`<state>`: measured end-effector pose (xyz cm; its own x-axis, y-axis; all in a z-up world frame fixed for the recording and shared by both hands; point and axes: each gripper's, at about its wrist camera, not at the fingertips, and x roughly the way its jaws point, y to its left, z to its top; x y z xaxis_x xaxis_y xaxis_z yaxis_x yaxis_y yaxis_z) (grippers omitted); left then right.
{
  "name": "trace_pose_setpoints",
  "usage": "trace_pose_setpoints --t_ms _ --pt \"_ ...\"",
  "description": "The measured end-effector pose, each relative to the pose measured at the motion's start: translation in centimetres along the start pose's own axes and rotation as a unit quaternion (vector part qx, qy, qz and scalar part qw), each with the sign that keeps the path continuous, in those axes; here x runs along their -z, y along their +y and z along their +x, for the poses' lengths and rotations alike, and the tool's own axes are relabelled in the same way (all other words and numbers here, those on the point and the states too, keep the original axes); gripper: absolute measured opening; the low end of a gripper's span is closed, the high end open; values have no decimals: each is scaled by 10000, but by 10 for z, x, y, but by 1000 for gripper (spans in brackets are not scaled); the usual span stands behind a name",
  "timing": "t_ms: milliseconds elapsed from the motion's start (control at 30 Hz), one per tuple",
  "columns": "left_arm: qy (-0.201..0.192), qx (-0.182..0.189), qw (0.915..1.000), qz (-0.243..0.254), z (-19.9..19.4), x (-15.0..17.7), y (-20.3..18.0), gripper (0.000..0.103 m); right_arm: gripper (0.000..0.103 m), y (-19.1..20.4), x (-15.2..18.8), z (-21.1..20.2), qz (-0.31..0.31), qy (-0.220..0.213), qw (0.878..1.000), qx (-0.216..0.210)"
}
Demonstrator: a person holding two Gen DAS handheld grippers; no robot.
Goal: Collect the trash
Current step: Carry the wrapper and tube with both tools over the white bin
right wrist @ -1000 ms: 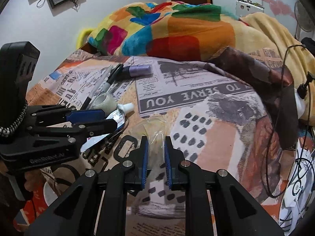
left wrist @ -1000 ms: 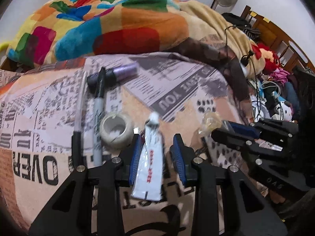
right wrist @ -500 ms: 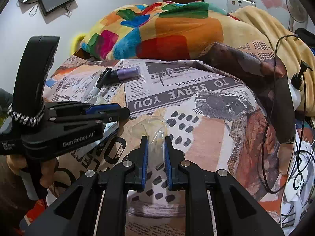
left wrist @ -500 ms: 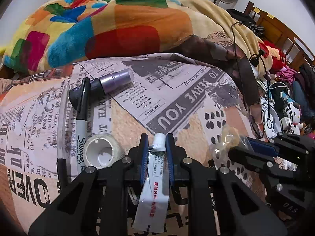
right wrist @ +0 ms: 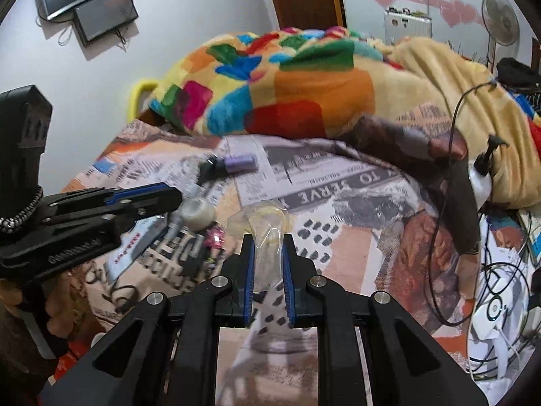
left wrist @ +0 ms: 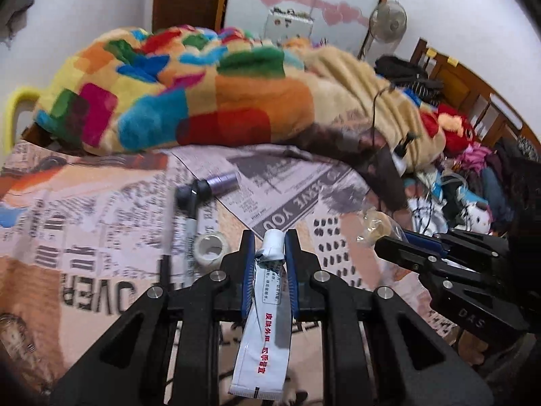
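Observation:
My left gripper point(left wrist: 268, 257) is shut on a white squeezed tube point(left wrist: 267, 321) with red print; the tube hangs down between the blue pads, lifted off the bed. In the right wrist view the same tube point(right wrist: 135, 247) shows under the left gripper point(right wrist: 169, 199). My right gripper point(right wrist: 268, 253) is shut on a crumpled clear plastic wrapper point(right wrist: 260, 223), raised above the newspaper-print bedsheet point(right wrist: 355, 203). The wrapper point(left wrist: 375, 225) and the right gripper point(left wrist: 389, 243) also appear at the right of the left wrist view.
On the sheet lie a tape roll point(left wrist: 211, 248), a marker point(left wrist: 189, 233), a purple cylinder point(left wrist: 225, 181) and a small pink item point(right wrist: 214, 237). A colourful blanket point(left wrist: 203, 101) is heaped behind. Cables point(right wrist: 449, 203), toys and clutter point(left wrist: 473, 176) fill the right side.
The left jaws closed on the white tube and lifted it off the sheet. The right gripper rose with the clear wrapper still held. Both views now look from higher up.

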<state>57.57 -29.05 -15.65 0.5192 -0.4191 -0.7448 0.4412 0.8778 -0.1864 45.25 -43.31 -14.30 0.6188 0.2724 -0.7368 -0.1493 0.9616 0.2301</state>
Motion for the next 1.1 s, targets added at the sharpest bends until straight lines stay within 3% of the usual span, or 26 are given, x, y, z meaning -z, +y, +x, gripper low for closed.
trace_pose_setpoints --t_ms 233,533,767,1100 --pt "-541 -351 9976 -268 -89 -3 7 17 14 28 -11 -54 -160 -387 9991 -100" --pt "-1285 -800 9865 -619 -218 25 15 17 14 87 -15 -135 -541 -960 9933 -353" --pt "-1745 -1256 9731 -829 -311 65 24 17 14 149 -3 -183 -1106 -1342 9830 -595" --pt "-2210 -1965 9459 -1337 -426 153 55 17 14 251 32 -214 -1979 -1359 9606 -1399"
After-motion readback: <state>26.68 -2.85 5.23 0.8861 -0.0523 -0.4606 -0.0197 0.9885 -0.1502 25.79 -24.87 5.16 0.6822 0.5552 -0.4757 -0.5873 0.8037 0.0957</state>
